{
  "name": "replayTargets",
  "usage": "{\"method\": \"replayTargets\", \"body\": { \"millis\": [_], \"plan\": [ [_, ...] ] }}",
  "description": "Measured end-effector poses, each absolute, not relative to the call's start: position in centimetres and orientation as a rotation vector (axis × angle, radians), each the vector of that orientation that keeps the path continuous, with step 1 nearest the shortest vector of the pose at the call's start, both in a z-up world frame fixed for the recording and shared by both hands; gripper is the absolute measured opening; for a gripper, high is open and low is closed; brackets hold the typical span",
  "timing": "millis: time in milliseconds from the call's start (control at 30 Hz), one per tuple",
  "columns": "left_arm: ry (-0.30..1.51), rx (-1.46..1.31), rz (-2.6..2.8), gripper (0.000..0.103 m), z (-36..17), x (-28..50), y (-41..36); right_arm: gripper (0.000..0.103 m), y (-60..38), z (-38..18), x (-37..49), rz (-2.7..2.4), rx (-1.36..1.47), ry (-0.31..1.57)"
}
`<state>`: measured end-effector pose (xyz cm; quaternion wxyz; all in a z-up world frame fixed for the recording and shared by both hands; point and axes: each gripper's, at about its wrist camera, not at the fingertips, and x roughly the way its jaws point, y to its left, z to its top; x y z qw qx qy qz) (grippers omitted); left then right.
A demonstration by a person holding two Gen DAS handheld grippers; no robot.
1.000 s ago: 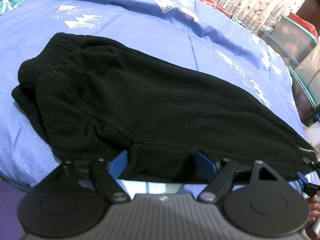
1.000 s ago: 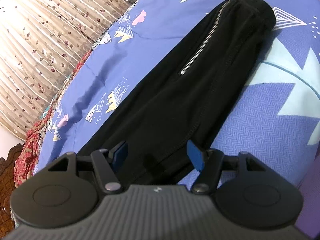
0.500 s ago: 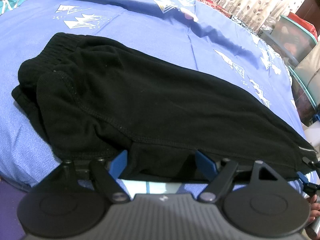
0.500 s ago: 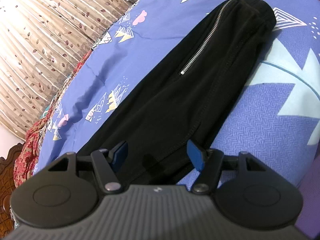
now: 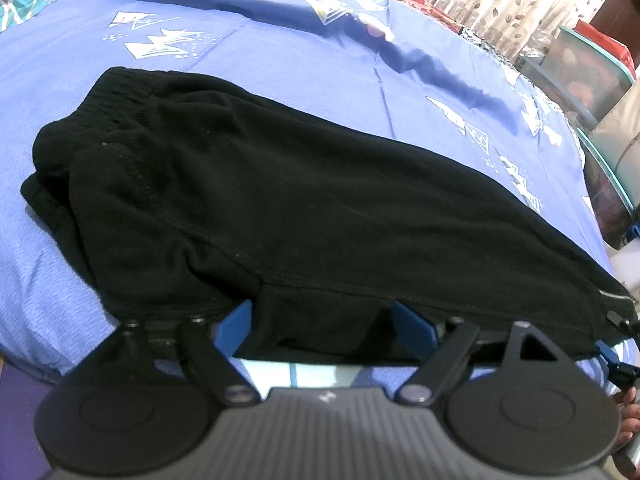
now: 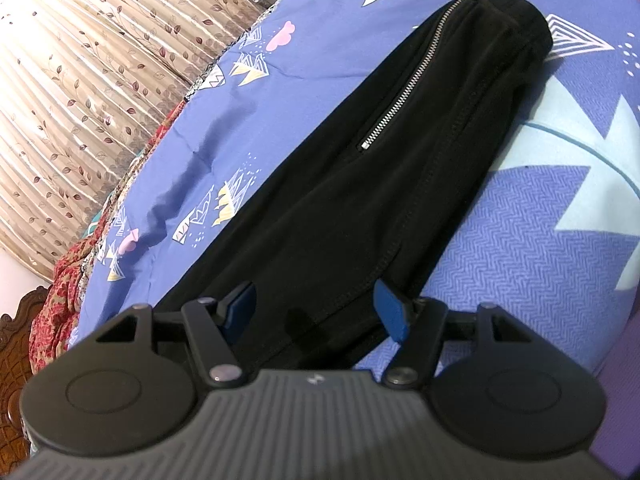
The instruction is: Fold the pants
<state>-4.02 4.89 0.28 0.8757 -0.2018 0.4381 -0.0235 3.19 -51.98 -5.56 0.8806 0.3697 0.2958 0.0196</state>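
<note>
Black pants lie folded lengthwise on a blue patterned bedsheet, directly ahead of both tools. Left gripper: its 2 blue fingers stand wide apart, the near edge of the pants spanning the gap between them; no cloth is pinched. The waistband lies ahead and to the left of this tool. Right gripper: its 2 blue fingers are likewise spread wide, with the leg end of the pants lying between them, not clamped. A metal zipper runs along the leg, ahead of this tool. Leaf-print curtains hang to its left.
</note>
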Motion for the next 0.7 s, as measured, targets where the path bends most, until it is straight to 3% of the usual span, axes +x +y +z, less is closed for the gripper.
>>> {"method": "replayTargets", "body": {
  "millis": [700],
  "plan": [
    [0.910, -0.423, -0.062, 0.083, 0.09, -3.99, 5.16, 0.068, -52.00, -5.60, 3.17, 0.041, 0.765, 0.619]
  ]
}}
